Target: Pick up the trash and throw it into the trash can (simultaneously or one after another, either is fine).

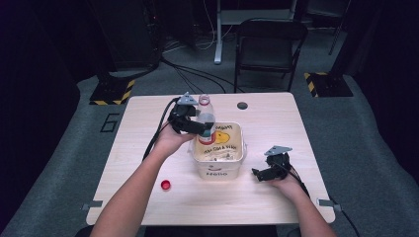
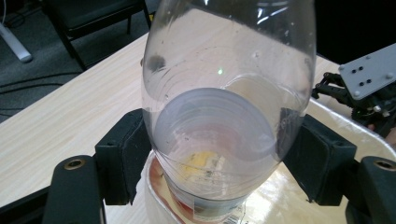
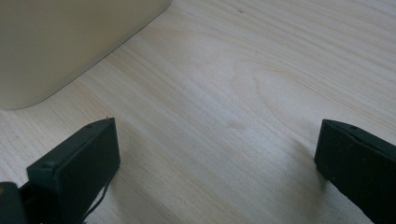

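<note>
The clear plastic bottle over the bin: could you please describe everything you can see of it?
The bottle is clear, thin-looking plastic with a red and white label low on its body. Its mouth is open and uncapped; a red cap lies apart on the table. It stands roughly upright, its lower part inside the cream bin. The left gripper clamps it, one black jaw pressed to each side of the body. Whether its base rests on the bin's contents cannot be told.

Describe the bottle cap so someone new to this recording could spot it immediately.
Start at the cream bin in the middle of the wooden table. Look toward the table's near left part, beside the person's left forearm: the bottle cap lies there alone. It is small, round and red, unlike anything else on the pale wood.
</note>
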Available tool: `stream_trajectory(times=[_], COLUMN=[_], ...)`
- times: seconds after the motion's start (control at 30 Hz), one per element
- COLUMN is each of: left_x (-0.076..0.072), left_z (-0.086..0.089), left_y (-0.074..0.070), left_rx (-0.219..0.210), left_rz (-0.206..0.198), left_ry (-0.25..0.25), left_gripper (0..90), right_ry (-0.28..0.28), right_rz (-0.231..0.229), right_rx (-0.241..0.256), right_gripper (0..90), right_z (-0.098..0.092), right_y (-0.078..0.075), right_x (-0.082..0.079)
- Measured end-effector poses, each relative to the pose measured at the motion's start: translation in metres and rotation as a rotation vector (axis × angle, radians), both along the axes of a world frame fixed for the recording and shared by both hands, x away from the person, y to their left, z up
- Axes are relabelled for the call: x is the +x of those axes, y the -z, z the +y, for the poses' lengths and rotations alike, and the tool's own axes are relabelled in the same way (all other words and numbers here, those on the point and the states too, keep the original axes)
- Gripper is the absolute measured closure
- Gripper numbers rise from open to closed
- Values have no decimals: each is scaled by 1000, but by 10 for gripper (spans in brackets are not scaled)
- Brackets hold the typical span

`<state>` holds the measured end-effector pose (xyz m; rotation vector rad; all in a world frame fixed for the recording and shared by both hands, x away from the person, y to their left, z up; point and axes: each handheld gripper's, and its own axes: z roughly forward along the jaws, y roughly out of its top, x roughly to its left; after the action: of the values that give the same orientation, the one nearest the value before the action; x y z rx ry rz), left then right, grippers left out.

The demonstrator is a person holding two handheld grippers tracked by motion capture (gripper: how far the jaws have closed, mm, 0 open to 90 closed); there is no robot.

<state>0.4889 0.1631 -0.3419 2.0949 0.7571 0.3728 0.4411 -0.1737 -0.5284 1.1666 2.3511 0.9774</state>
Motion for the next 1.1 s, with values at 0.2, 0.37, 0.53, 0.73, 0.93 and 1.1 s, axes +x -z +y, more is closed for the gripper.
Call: stream_trajectory(times=[0.2, 0.37, 0.53, 0.73, 0.93, 1.1], left_x=[2, 2, 1, 2, 2, 1], left_z=[0, -1, -1, -1, -4, -9], left_y=[13, 20, 28, 37, 43, 46], left_rx=[-7, -14, -9, 6, 30, 69], left_rz=[5, 9, 22, 29, 42, 38], left_ry=[-10, -16, -17, -14, -13, -6], left_gripper=[271, 270, 270, 270, 266, 265], right_ry=[-3, -6, -8, -6, -16, -16], right_rz=[0, 0, -1, -1, -6, -5], right_rx=[0, 0, 0, 4, 4, 4], right_gripper=[0, 0, 0, 0, 0, 0], right_z=[0, 0, 0, 1, 0, 0], right_y=[0, 0, 0, 0, 0, 0], right_x=[0, 0, 0, 0, 0, 0])
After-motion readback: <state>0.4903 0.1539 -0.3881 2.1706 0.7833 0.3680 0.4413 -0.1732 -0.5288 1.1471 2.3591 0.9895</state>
